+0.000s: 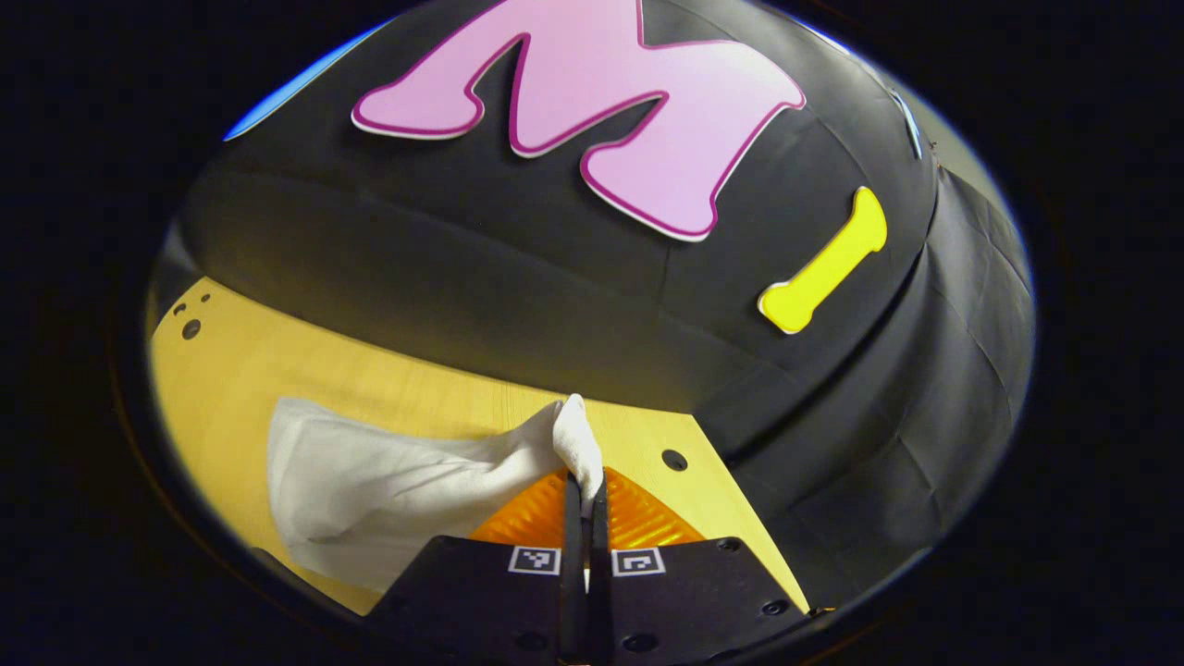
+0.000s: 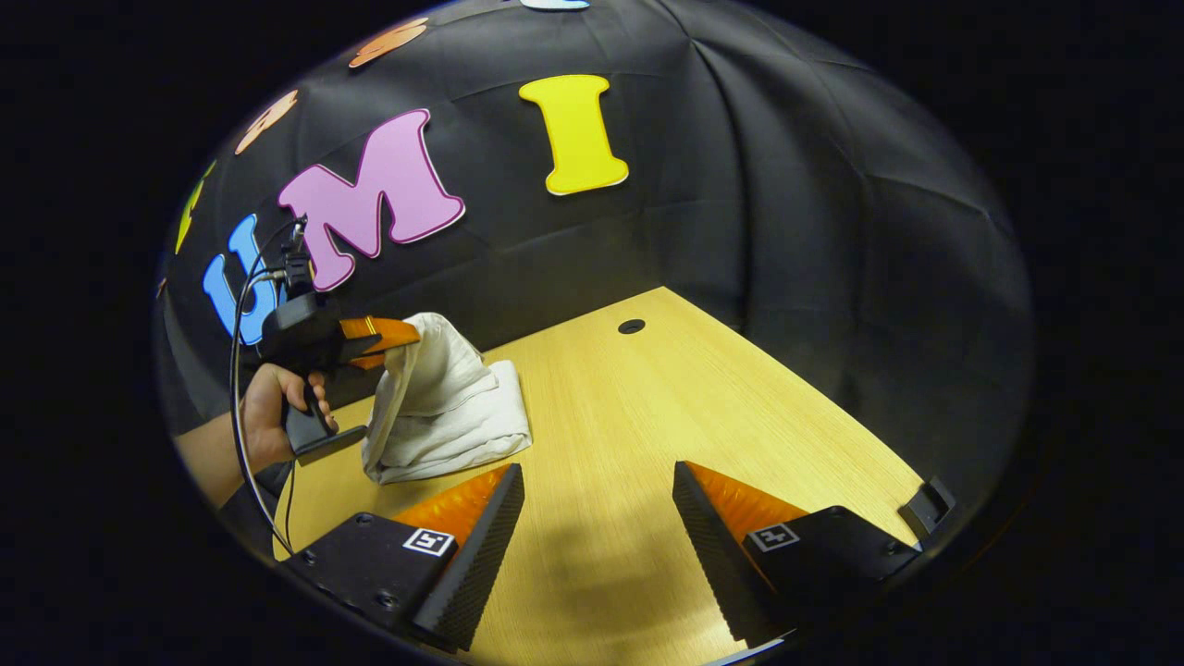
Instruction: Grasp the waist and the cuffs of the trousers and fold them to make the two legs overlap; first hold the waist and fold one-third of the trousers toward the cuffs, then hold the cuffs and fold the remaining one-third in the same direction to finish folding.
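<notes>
Left gripper point(image 1: 585, 490): fingers were pressed together on a bunched edge of the white trousers point(image 1: 388, 486), with a tuft of cloth standing up just past the fingertips. From that pinch the fabric sloped down to the left and spread over the wooden table point(image 1: 277, 365). Which edge was pinched, waist or cuff, could not be told.

In the right gripper view the trousers point(image 2: 444, 407) sat as a folded, layered bundle on the far left part of the table point(image 2: 638, 416), one edge lifted up and held at the tip of the left gripper point(image 2: 407, 338). A person's hand point(image 2: 273, 412) held that gripper's handle, a cable looping down from it.

Right gripper point(image 2: 599, 499): fingers stood wide apart, holding nothing, with bare table between them. It hung above the table, to the right of the bundle and apart from it.

A round hole point(image 2: 632, 326) showed in the tabletop near the far wall.
</notes>
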`<action>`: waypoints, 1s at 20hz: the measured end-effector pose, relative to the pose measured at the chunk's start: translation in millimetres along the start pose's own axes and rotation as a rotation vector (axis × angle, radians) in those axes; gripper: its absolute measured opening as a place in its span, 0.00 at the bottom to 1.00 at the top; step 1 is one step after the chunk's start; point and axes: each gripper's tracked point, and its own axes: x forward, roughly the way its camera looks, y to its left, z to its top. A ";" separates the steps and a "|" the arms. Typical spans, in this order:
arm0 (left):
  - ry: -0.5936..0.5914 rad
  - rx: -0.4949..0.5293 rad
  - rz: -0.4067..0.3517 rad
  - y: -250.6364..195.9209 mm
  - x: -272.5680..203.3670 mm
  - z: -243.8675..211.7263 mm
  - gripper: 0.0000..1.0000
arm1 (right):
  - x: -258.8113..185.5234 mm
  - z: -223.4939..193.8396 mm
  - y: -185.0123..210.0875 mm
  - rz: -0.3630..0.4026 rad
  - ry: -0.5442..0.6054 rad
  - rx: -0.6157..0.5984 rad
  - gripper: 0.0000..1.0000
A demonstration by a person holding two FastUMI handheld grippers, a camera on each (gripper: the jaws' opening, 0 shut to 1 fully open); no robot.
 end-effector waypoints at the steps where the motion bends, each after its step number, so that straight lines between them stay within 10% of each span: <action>1: 0.013 0.010 0.020 3.5 4.5 -6.6 0.06 | -0.2 -0.7 -2.9 -0.005 -0.002 0.004 0.98; 6: 0.061 0.093 0.034 1.9 8.5 -21.8 0.13 | -1.5 -7.5 -7.3 -0.019 -0.002 0.012 0.99; 13: -0.006 0.219 -0.015 4.4 -64.4 -15.0 0.89 | -14.3 0.4 13.1 0.008 -0.024 -0.039 0.99; 20: -0.151 0.394 0.142 48.4 -219.4 15.6 0.97 | -56.2 24.2 57.7 0.070 -0.078 -0.087 0.99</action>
